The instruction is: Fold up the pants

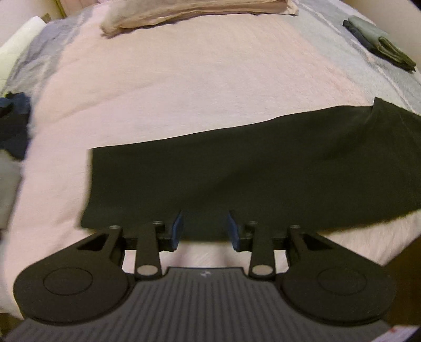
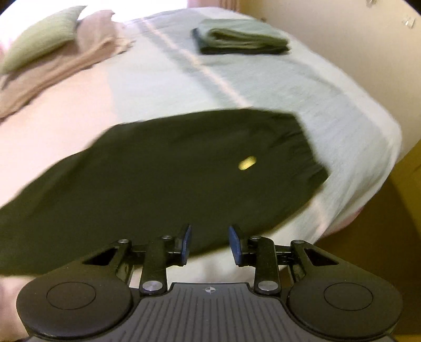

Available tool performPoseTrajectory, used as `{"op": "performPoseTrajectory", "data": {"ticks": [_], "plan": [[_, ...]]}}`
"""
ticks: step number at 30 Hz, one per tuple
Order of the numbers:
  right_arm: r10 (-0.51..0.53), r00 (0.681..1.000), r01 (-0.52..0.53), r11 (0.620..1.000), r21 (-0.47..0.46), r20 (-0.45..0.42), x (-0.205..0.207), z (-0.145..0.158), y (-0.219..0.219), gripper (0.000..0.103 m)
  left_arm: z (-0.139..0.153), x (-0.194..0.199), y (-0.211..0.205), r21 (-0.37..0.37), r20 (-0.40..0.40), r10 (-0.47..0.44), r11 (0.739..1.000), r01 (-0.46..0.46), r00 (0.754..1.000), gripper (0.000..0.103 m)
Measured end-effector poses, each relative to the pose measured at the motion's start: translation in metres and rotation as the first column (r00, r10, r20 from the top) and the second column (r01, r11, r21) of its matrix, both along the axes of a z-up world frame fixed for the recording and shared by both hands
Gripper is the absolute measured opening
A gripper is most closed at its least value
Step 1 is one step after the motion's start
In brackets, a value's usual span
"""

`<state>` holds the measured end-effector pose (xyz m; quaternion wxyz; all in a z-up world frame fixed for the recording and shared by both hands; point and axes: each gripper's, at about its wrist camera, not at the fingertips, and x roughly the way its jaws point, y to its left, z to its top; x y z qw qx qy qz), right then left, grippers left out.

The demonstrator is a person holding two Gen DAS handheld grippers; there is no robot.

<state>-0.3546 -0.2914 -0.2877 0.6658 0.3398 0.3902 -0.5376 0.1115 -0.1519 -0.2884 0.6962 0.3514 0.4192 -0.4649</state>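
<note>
Dark pants (image 1: pixel 236 179) lie flat across the bed, folded lengthwise, with the leg ends to the left. My left gripper (image 1: pixel 205 229) hovers open over the near edge of the leg end, nothing between its blue pads. In the right wrist view the waist end of the pants (image 2: pixel 163 171) shows an elastic waistband at the right and a small yellow label (image 2: pixel 247 163). My right gripper (image 2: pixel 209 243) is open just above the near edge of the waist part, holding nothing.
The bed has a pink cover (image 1: pixel 171 86) with a pale striped part (image 2: pixel 302 100) at the right. A folded green and dark stack (image 2: pixel 242 38) sits far right. Beige folded cloth (image 1: pixel 194 13) and a green pillow (image 2: pixel 39 36) lie at the head. Dark clothing (image 1: pixel 13 123) lies left. The bed corner (image 2: pixel 379 163) drops off at right.
</note>
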Motion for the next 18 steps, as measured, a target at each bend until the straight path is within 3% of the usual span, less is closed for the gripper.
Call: {"op": "performPoseTrajectory", "data": {"ticks": [4, 8, 12, 18], "plan": [[0.039, 0.993, -0.049, 0.994, 0.095, 0.108, 0.047, 0.025, 0.058, 0.029, 0.04, 0.01, 0.031, 0.04, -0.004, 0.016, 0.999, -0.016, 1.0, 0.044], [0.162, 0.985, -0.169, 0.979, 0.111, 0.063, 0.092, 0.051, 0.097, 0.03, 0.078, 0.013, 0.055, 0.049, -0.012, 0.012, 0.999, -0.011, 1.0, 0.047], [0.206, 0.976, -0.212, 0.973, 0.088, 0.071, 0.107, 0.076, 0.116, 0.03, 0.108, 0.013, 0.072, 0.019, -0.003, -0.007, 1.0, 0.007, 1.0, 0.056], [0.191, 0.978, -0.196, 0.979, 0.054, 0.085, 0.11, 0.099, 0.135, 0.031, 0.145, 0.003, 0.085, -0.042, 0.006, -0.068, 0.997, 0.068, 0.998, 0.061]]}}
